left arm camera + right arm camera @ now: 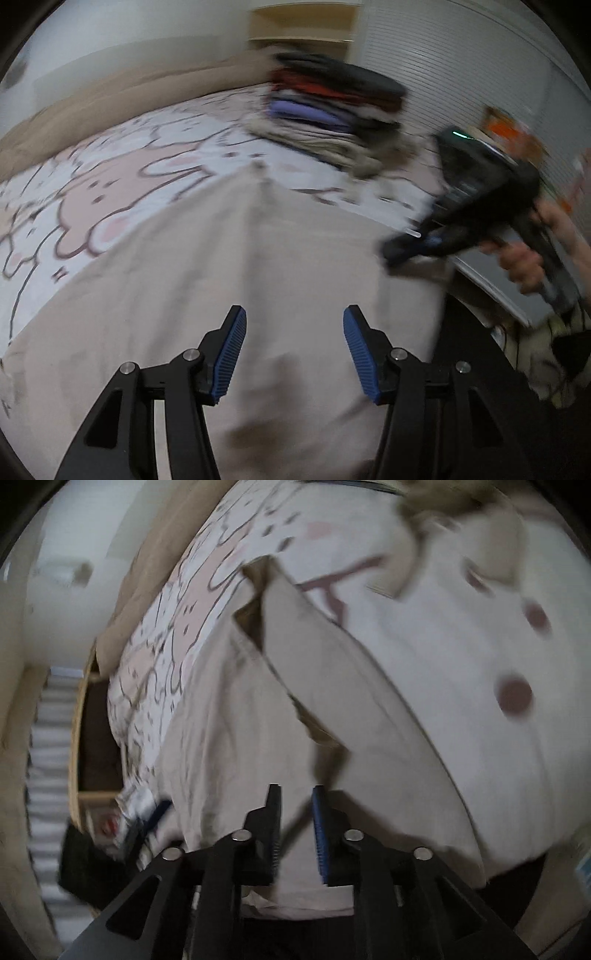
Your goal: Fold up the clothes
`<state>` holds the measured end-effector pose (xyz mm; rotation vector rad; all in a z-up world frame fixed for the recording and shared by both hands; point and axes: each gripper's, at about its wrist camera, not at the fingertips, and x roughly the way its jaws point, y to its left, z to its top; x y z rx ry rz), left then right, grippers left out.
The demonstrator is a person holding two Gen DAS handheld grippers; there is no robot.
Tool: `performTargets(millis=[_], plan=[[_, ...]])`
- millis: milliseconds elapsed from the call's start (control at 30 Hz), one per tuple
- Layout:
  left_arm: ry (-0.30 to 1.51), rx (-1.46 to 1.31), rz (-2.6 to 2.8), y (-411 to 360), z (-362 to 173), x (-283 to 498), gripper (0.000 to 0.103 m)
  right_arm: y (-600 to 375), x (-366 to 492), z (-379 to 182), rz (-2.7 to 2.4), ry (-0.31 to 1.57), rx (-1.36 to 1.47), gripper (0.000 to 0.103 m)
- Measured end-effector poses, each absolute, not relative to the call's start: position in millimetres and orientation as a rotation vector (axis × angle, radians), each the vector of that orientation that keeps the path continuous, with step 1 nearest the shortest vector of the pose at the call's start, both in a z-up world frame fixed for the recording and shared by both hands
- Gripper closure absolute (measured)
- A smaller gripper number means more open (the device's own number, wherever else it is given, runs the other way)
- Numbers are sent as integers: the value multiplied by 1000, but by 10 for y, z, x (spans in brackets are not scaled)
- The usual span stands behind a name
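Beige garment [229,266] spread flat on cartoon-print bed sheet [122,173]. Our left gripper [294,350] hovers above it, jaws wide, holding nothing. Our right gripper [296,834] nearly closed on garment edge; we cannot tell if cloth is actually pinched. Risk: 1-sided pull skews fold, drags fabric toward folded stack [332,110].

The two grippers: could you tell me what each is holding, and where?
The left gripper is open, holding nothing; the right gripper pinches the beige garment at its near edge.
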<state>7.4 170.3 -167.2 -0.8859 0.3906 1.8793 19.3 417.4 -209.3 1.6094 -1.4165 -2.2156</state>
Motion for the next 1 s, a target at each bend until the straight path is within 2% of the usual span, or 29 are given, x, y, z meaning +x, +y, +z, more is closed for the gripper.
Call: performTargets(millis=[67,233,433,500,633,700,800,1000], plan=[[445,-840,1854,1792,-1696,310,48,4220,276,-2144,-2222,-1488,1557,81],[565,-793,1825,2031,-1791,590,48,4259,172,-2180,-2240,-1526,1537,79],[540,-882,1822,2146,-1880,512,49,4186,125,-2229,-2268,-1481,1548,79],[517,-903,1819,2142,-1874,480,49,4220,200,-2186,-2290,-1456,1528,84],[472,-944,1812,2133,-1863,414,87,4231,234,-2119,-2314,-1439,1500,87],[449,-965,1808,2129,-1857,382,94,4234,244,-2062,-2343,-1416,1484,91],[415,-996,1802,2123,-1848,333,94,4239,269,-1949,-2381,-1376,1452,98],[447,-1006,1786,2146,-1868,359,94,4206,364,-1687,-2490,-1246,1407,99]])
